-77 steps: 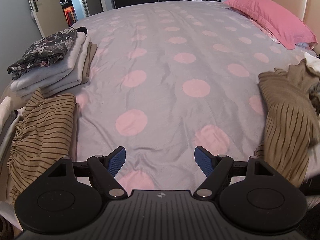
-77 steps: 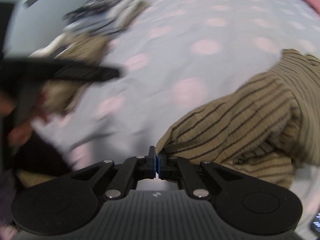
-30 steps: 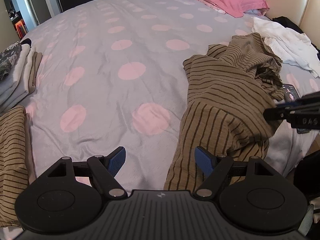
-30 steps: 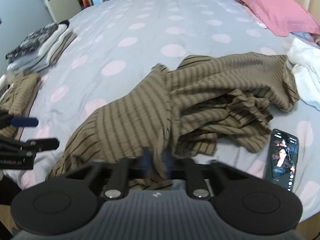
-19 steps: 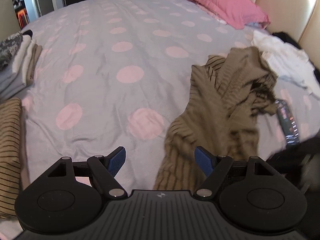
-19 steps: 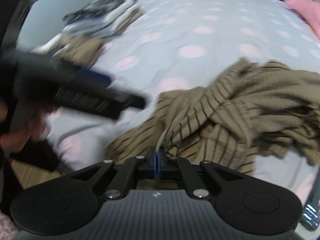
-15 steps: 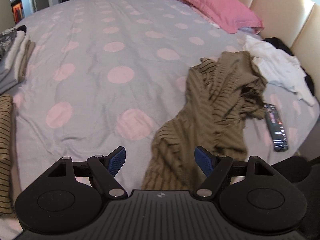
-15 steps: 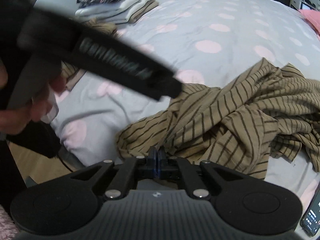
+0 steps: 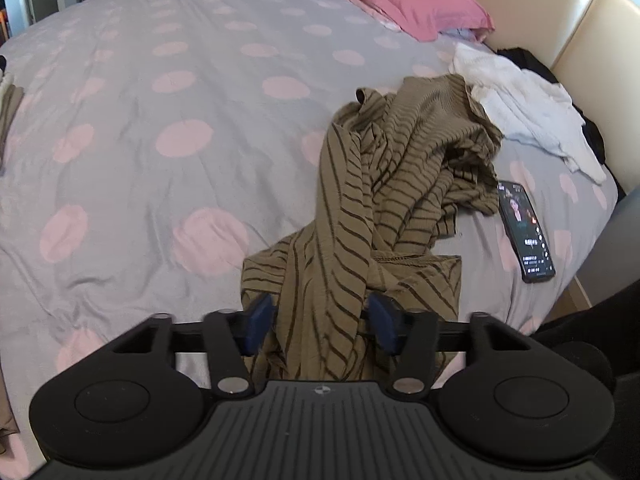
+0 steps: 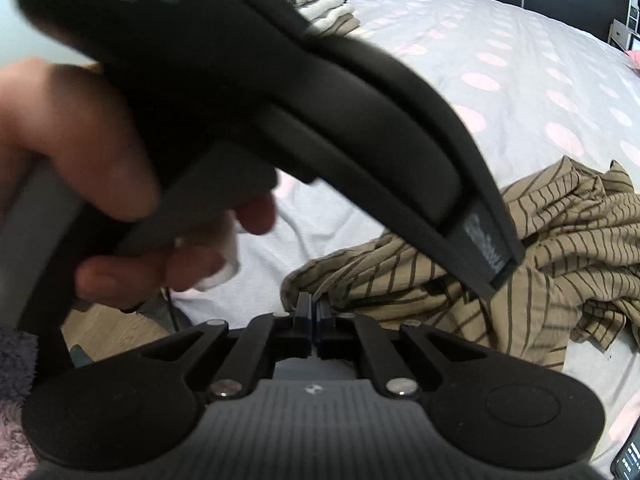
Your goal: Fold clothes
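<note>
A crumpled brown garment with dark stripes (image 9: 400, 184) lies on the grey bed cover with pink dots (image 9: 180, 92), its near end hanging at the bed's front edge. My left gripper (image 9: 318, 322) is open, its blue pads on either side of the garment's near fold. My right gripper (image 10: 314, 312) is shut on the garment's edge (image 10: 400, 280). In the right wrist view the left gripper's black body and the hand holding it (image 10: 80, 168) fill the upper left.
A phone (image 9: 524, 230) with a lit screen lies on the bed right of the garment. A white garment (image 9: 520, 108) and a pink pillow (image 9: 392, 0) lie near the cream headboard (image 9: 560, 8). A stack of folded clothes (image 10: 320, 8) sits at the far left.
My left gripper has come in low over the striped garment, so its near fold now sits between the open pads. My right gripper stays shut on the garment's edge.
</note>
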The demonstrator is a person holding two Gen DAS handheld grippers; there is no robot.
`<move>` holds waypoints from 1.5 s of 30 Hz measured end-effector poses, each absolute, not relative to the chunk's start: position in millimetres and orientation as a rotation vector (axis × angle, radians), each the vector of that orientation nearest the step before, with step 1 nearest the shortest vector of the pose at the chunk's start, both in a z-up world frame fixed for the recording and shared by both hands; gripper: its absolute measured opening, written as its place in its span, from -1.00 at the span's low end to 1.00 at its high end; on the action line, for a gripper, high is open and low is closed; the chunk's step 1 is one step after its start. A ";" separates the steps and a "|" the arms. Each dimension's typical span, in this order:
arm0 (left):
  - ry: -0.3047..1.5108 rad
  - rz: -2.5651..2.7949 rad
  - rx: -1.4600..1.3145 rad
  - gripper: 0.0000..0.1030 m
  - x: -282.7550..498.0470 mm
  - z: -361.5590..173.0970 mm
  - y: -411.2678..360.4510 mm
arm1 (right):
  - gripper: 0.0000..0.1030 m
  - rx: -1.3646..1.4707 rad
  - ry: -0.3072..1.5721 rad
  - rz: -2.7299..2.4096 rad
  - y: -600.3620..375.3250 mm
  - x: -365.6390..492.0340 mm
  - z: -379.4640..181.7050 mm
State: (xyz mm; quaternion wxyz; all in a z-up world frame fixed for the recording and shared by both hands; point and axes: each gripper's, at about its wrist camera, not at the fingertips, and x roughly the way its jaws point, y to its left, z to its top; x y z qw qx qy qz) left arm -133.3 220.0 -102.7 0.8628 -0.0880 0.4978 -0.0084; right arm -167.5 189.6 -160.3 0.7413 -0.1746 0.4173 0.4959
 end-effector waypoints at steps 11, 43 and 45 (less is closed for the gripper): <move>1.043 0.059 -0.208 -0.98 -139.0 -105.6 227.8 | -0.78 -0.368 0.922 1.081 188.6 -167.4 -162.4; 1.216 0.013 -0.436 -0.45 -104.2 -136.7 280.4 | -0.05 -0.741 0.981 0.766 99.6 45.3 -120.9; 1.223 -0.005 -0.445 -0.66 -102.8 -139.2 279.9 | -0.05 -0.778 0.958 0.747 98.0 66.8 -122.2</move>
